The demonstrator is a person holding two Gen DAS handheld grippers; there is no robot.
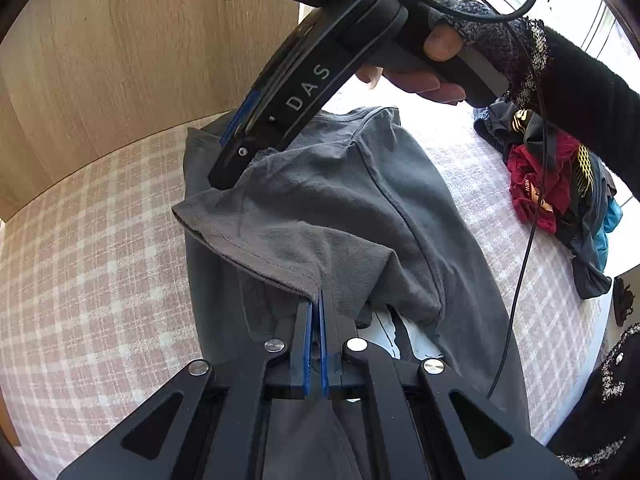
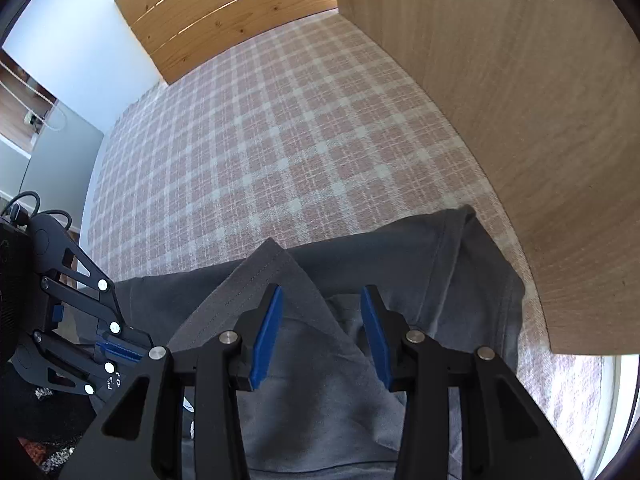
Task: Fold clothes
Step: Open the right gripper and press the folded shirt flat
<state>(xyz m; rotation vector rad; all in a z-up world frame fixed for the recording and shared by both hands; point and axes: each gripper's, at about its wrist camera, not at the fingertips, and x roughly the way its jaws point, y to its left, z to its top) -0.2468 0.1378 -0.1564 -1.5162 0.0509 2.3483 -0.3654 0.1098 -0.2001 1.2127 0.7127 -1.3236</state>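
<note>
While the grey T-shirt [image 1: 320, 208] is spread on the pink checked bedcover [image 2: 280, 132], a hemmed edge of it is clamped between the closed fingers of the left gripper [image 1: 317, 300]. The right gripper [image 2: 322, 300] is held open just above the folded cloth, gripping nothing. Open bedcover is left beyond the shirt, bounded by the wooden panel [image 2: 540, 120], and a clothes pile [image 1: 560, 184] is seen well apart.
</note>
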